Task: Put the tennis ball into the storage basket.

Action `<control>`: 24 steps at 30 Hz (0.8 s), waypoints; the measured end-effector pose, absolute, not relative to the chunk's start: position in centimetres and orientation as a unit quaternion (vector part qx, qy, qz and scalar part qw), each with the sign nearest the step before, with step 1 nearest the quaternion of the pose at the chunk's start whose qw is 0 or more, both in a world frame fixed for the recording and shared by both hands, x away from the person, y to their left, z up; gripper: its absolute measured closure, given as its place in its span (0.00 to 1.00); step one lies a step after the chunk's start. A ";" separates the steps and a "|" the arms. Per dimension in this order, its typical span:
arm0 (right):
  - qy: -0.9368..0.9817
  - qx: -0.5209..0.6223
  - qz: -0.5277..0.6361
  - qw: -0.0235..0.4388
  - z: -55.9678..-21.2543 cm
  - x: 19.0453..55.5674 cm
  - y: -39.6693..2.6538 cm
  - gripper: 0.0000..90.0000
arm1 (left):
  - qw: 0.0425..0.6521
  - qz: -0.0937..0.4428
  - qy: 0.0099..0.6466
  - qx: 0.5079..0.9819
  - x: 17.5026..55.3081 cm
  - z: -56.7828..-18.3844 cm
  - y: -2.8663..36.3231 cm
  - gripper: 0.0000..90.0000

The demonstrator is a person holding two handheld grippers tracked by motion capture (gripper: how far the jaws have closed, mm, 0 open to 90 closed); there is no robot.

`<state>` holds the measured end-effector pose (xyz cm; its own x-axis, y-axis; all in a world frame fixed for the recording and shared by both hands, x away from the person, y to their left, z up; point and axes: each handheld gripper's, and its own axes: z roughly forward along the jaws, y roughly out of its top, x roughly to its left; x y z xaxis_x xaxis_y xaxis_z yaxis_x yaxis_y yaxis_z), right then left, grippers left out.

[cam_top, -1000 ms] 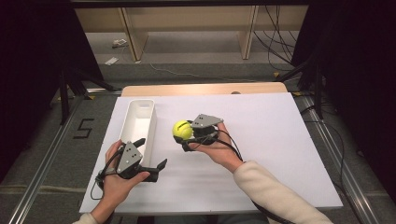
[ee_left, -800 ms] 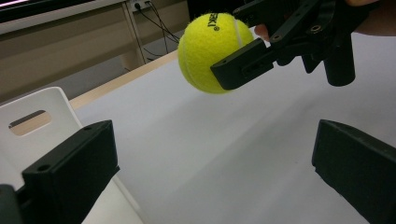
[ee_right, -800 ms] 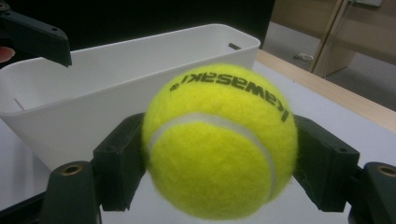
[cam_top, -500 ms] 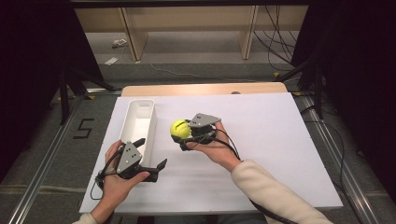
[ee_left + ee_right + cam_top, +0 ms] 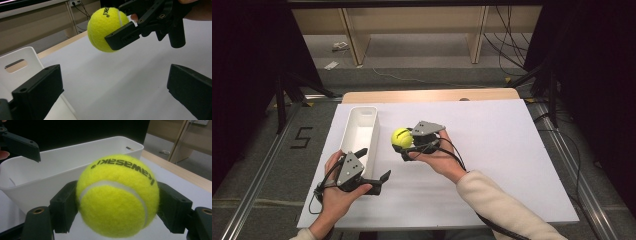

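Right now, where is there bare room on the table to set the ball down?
The white table is bare right of the right gripper to its far edge. It is crowded at left, where the white bin, left gripper and tennis ball sit close together.

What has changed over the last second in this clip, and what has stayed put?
The right claw, shut on the tennis ball, has carried it a little leftward toward the white bin; the ball is held above the table beside the bin, not yet over it. The grip on the ball is unchanged. The left claw stays open and idle at the bin's near end, and the bin has not moved on the white table.
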<state>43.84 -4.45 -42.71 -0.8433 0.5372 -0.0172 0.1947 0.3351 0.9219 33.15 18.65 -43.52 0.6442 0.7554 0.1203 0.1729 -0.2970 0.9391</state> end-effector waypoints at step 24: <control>0.800 0.229 0.532 0.160 -42.7 44.0 -3.8 0.29 | 0.507 0.288 0.308 0.752 33.1 -43.5 18.6 0.00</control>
